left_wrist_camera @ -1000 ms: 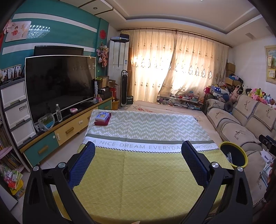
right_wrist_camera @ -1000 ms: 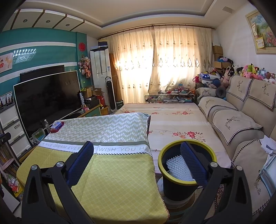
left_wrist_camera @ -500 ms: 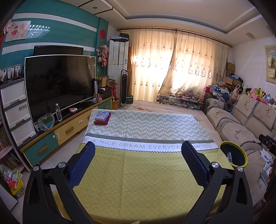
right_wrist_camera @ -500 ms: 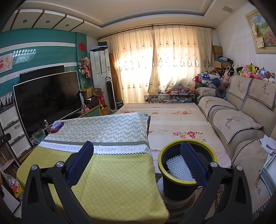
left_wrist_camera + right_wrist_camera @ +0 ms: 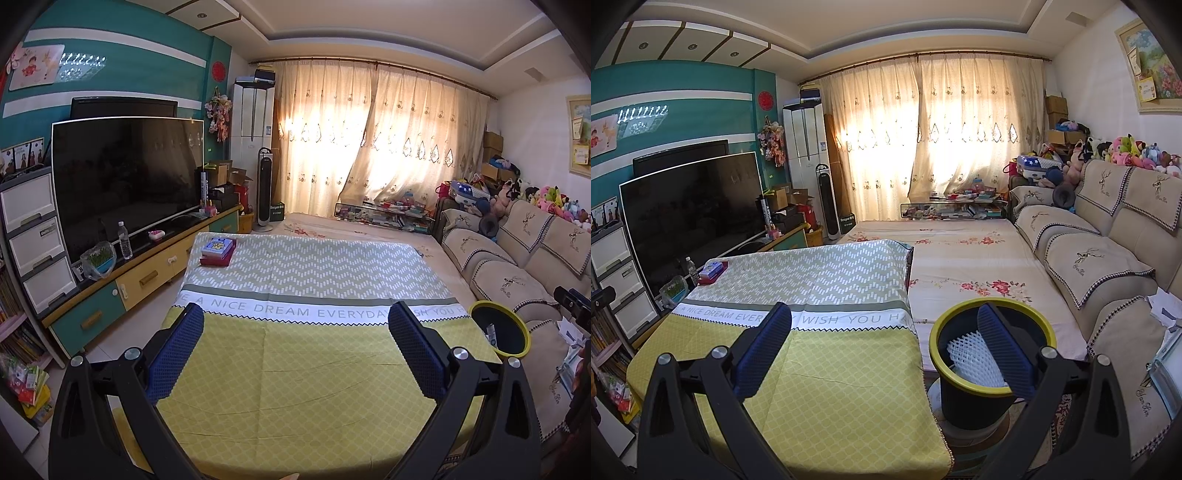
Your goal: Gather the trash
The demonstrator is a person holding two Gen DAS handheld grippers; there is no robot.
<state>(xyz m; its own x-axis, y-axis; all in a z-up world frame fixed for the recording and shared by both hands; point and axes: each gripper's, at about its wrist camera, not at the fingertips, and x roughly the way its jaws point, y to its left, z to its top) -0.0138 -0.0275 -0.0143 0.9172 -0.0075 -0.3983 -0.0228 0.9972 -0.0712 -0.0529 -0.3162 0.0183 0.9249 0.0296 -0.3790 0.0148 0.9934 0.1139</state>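
Note:
A black trash bin with a yellow rim (image 5: 993, 365) stands on the floor to the right of the table, with white foam netting (image 5: 971, 356) inside. The same trash bin (image 5: 498, 332) shows at the right edge of the left wrist view. My right gripper (image 5: 884, 347) is open and empty, its right finger in front of the bin's mouth. My left gripper (image 5: 295, 347) is open and empty above the near, yellow part of the tablecloth (image 5: 295, 373). No loose trash shows on the cloth.
A stack of books (image 5: 218, 251) lies at the table's far left corner. A TV (image 5: 125, 177) on a low cabinet (image 5: 140, 273) with a water bottle (image 5: 125, 240) runs along the left. A sofa (image 5: 1108, 266) and floral-sheeted platform (image 5: 964, 258) sit right.

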